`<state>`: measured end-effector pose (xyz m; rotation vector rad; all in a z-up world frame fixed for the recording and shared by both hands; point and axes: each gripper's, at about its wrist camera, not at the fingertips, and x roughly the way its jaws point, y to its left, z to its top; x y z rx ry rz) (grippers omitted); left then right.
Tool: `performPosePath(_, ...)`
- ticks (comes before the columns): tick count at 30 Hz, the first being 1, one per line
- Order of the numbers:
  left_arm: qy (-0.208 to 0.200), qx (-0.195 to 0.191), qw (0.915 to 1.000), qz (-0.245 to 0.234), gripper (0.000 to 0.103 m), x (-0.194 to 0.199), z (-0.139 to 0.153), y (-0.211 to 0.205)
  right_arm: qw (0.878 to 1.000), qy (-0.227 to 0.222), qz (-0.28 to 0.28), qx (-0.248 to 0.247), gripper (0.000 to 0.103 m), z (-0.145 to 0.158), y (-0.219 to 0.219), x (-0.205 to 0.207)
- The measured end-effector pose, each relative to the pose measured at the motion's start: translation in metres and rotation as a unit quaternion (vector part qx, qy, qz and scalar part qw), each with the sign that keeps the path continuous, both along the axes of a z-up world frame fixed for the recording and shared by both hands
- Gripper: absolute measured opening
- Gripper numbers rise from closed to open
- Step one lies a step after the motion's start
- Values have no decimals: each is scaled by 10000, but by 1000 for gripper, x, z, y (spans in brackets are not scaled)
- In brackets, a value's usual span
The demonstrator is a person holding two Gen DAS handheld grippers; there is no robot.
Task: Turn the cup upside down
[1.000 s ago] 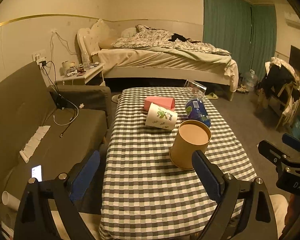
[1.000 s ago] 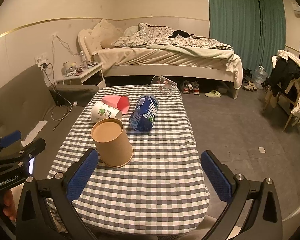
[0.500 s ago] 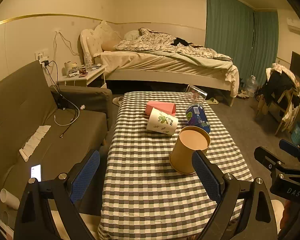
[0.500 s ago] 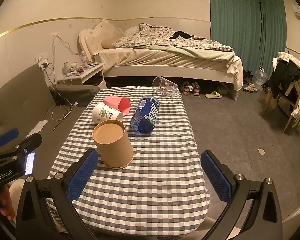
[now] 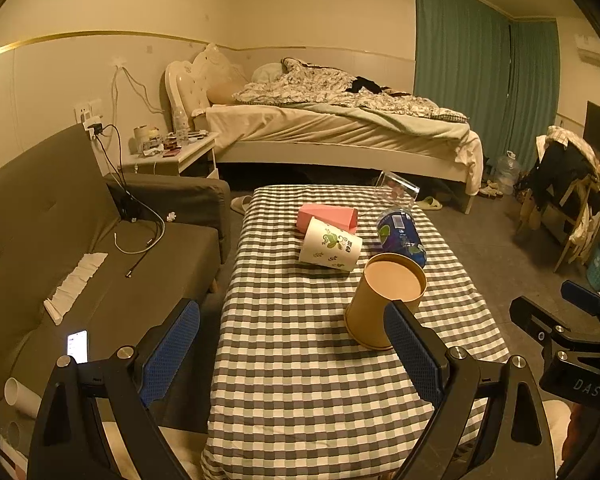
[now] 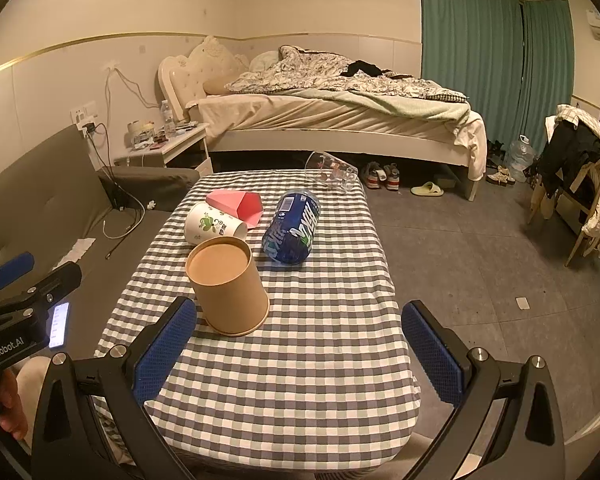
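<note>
Brown paper cup (image 6: 229, 286) stands mouth-down near the table's (image 6: 300, 380) near-left part, base up. Behind it lie a white leaf-print cup (image 6: 213, 227), pink carton (image 6: 236, 205), blue can (image 6: 292, 232); a clear glass (image 6: 332, 172), possibly tipped, sits at the far edge. Left gripper (image 5: 294, 354) and right gripper (image 6: 298, 350) hang spread wide, empty.

Background: a sofa (image 5: 60, 240) stands left of the table (image 5: 320, 380), carrying cables (image 5: 140, 236) and a lit phone (image 5: 77, 346). Beyond are a nightstand (image 6: 168, 148), unmade bed (image 6: 340, 108), and green curtains (image 6: 472, 48).
</note>
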<state>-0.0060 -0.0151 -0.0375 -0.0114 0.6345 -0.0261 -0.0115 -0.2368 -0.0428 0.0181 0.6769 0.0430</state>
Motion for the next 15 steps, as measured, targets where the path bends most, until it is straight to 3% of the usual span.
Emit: performPosePath(15,-1,17,10000,20,96,-1,-1,0,10000,28,1,-5,103,-3,2,0)
